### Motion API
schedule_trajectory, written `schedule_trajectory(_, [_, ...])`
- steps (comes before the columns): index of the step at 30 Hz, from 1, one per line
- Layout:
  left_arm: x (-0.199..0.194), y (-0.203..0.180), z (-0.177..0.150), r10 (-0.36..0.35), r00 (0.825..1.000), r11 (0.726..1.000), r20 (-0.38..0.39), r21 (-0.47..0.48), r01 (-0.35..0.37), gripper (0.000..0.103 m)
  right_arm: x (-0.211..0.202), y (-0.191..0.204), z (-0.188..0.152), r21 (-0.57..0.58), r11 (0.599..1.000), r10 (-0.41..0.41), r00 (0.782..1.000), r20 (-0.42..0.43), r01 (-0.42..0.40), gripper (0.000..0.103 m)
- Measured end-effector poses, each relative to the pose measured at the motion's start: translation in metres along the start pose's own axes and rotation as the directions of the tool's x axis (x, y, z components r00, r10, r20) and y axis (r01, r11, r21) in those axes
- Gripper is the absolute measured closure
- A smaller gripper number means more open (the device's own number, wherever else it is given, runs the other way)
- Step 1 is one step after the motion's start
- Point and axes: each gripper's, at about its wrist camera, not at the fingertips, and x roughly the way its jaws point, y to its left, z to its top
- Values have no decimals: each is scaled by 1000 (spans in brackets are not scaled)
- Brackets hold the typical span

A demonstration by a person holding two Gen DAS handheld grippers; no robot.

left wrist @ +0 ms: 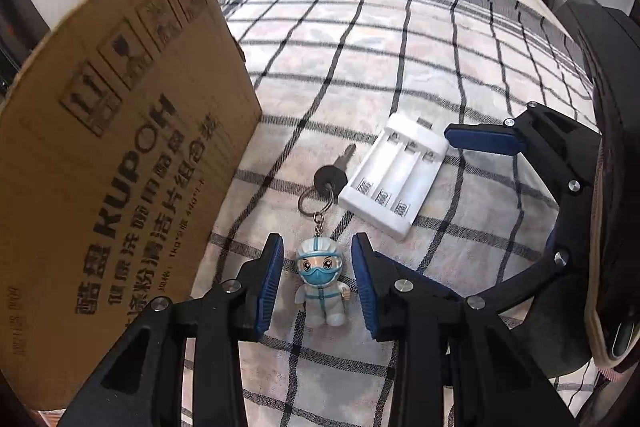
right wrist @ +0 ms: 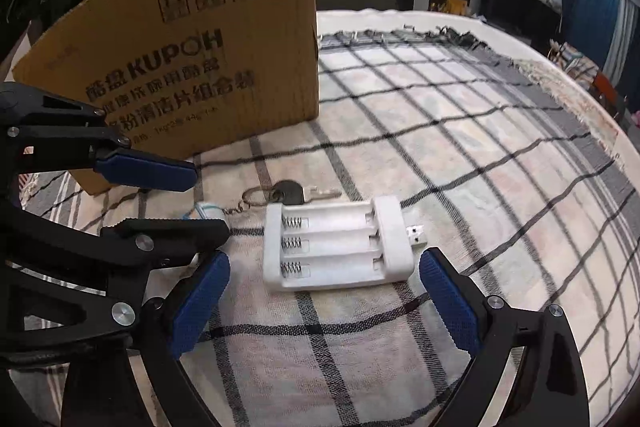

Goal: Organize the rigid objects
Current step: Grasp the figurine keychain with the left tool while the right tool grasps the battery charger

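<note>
While left gripper (left wrist: pixel 316 283) straddles figurine keychain (left wrist: pixel 322 281) — right gripper (right wrist: pixel 324 307) wide

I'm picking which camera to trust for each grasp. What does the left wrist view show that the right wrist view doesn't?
Only the left wrist view shows the figurine's face and body, lying between the open left gripper's fingers. Only the right wrist view shows the charger's springs and USB plug, ahead of the open right gripper. Both show the key, the cardboard box and the checked cloth.

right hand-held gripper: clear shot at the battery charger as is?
Probably yes. The right hand-held gripper is open, its fingers either side of the white battery charger, nothing between. The key lies just beyond it.
</note>
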Motion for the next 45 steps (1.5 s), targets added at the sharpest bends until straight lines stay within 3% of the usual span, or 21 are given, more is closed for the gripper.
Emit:
schedule_trajectory(11, [23, 5, 10, -15, 998, 997, -61, -77, 11, 71, 12, -4, 3, -13, 1000, 2, 1000, -22, -2, 8])
schedule_trajectory(13, [25, 4, 11, -29, 997, 996, -65, -87, 23, 76, 13, -4, 2, -21, 1000, 0, 1000, -15, -1, 13])
schedule_trajectory(19, [23, 1, 8, -35, 998, 991, -61, -131, 27, 76, 8, 0, 0, -36, 999, 22, 1000, 0, -22, 26])
schedule_trajectory(24, [20, -1, 1, -61, 998, 979, -32, -198, 54, 76, 4, -8, -2, -26, 998, 55, 998, -11, -55, 26])
schedule_trajectory(36, [13, -13, -8, 16, 1000, 978, -22, -208, -20, 76, -4, -23, -12, -66, 997, 50, 999, -4, -50, 26])
schedule_trajectory(42, [12, -11, -14, 32, 999, 975, -37, -221, -39, 76, -7, -29, -10, -51, 999, 19, 999, 37, -17, 26])
schedule_trajectory(45, [14, -9, -25, 15, 1000, 961, -25, -276, -21, 76, -13, -40, -4, -10, 1000, 9, 996, 90, -8, 26])
